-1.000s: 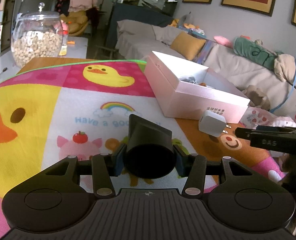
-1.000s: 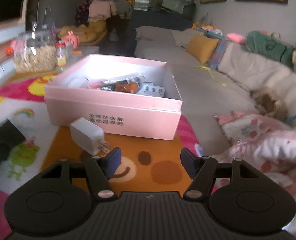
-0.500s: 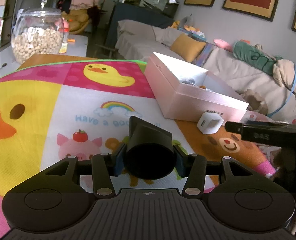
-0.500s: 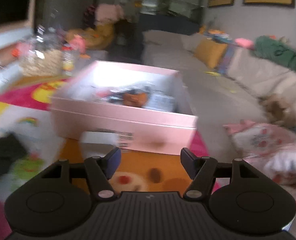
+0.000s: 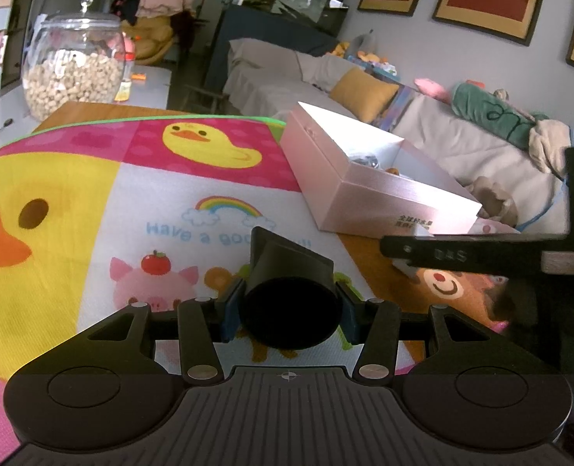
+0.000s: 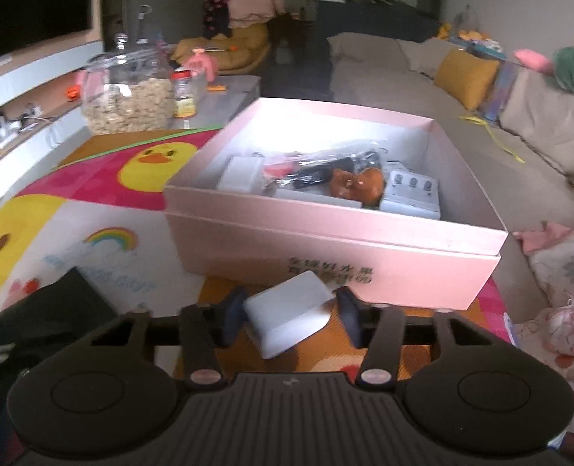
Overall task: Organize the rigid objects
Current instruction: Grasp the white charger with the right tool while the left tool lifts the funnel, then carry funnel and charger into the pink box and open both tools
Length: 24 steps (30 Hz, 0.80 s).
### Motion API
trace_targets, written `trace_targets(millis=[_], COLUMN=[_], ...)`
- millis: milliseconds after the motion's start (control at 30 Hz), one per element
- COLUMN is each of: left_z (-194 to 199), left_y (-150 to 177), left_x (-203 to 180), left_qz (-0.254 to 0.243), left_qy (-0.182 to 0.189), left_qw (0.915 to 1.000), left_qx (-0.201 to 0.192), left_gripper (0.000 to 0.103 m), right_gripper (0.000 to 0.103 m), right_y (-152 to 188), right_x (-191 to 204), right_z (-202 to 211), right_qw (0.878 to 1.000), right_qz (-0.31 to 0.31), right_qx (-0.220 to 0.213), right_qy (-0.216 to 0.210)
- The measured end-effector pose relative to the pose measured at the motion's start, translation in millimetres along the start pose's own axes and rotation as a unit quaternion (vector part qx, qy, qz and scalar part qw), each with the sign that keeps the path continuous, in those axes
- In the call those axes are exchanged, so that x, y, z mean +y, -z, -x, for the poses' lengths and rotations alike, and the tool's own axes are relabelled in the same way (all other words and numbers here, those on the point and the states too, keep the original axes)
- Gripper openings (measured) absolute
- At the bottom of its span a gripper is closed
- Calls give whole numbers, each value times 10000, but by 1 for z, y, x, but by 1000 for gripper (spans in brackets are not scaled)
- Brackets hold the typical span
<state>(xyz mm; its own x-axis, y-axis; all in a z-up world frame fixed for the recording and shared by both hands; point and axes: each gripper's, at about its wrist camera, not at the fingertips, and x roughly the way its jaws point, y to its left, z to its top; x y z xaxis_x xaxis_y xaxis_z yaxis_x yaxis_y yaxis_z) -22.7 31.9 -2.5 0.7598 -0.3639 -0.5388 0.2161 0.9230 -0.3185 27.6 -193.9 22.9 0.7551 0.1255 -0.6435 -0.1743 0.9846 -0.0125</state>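
Note:
My left gripper (image 5: 290, 310) is shut on a black funnel-shaped plastic piece (image 5: 290, 283), held just above the cartoon play mat (image 5: 92, 194); in the right wrist view that piece (image 6: 54, 310) shows at the lower left. A white charger plug (image 6: 287, 306) lies on the mat against the front wall of the open pink box (image 6: 325, 248). My right gripper (image 6: 291, 314) straddles the charger and its jaws are closing; the left pad is at the charger's edge, and a thin gap remains on the right. In the left wrist view, the right gripper's fingers (image 5: 403, 250) hide most of the charger (image 5: 403, 270).
The pink box (image 5: 364, 202) holds several small items, among them a brown figure (image 6: 358, 186) and a grey adapter (image 6: 411, 194). A glass jar of nuts (image 5: 73, 73) stands at the table's far left. A sofa (image 5: 287, 81) runs behind and to the right.
My right gripper has slid forward and left until the charger sits between its fingers, and its jaws have narrowed. The left gripper has kept still with the black piece.

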Motion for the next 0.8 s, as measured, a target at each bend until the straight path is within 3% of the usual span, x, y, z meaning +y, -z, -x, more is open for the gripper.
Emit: trace_targets(millis=[233, 533, 800], left_z=[-5, 0, 9], left_y=[-2, -5, -60], left_x=[-17, -28, -70], left_qz=[-540, -918, -1557], left_qy=[-317, -260, 78], left_qw=[9980, 9954, 9868], left_qx=[115, 41, -440], left_gripper=[53, 53, 53], right_gripper=[46, 46, 46], right_y=[19, 41, 49], right_x=[-6, -33, -38], right_z=[45, 82, 100], right_qw=[9993, 9992, 9975], right_qz=[236, 9, 65], right_qx=[-266, -375, -701], right_qy=[-68, 103, 5])
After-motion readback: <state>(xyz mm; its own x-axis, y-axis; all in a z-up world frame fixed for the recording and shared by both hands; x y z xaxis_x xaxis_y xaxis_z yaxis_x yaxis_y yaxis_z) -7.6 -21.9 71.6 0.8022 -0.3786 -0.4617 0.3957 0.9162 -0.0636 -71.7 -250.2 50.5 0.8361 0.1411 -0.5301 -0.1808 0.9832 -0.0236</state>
